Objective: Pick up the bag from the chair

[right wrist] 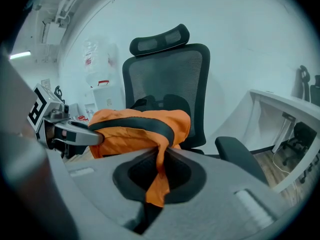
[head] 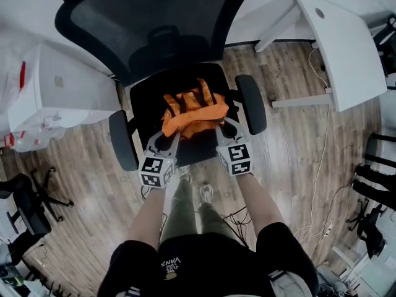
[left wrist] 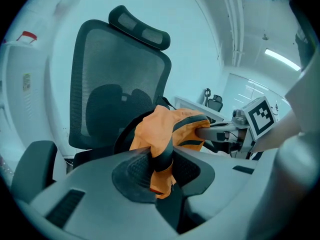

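An orange bag (head: 195, 111) with black straps lies on the seat of a black mesh office chair (head: 148, 101). My left gripper (head: 168, 130) is at the bag's near left edge, shut on a fold of orange fabric and a black strap (left wrist: 162, 159). At the near right edge my right gripper (head: 221, 124) is shut on a thin fold of the bag (right wrist: 159, 176). In the left gripper view the bag (left wrist: 167, 126) bunches up in front of the chair's backrest, with the right gripper (left wrist: 210, 131) on its far side. The right gripper view shows the bag (right wrist: 135, 126) with the left gripper (right wrist: 95, 138) beside it.
Black armrests (head: 122, 140) (head: 252, 103) flank the seat on both sides of my grippers. A white desk (head: 346, 48) stands to the right and a white cabinet (head: 55, 88) to the left. Cables (head: 318, 166) lie on the wooden floor, and other chair bases (head: 37, 197) stand at the lower left.
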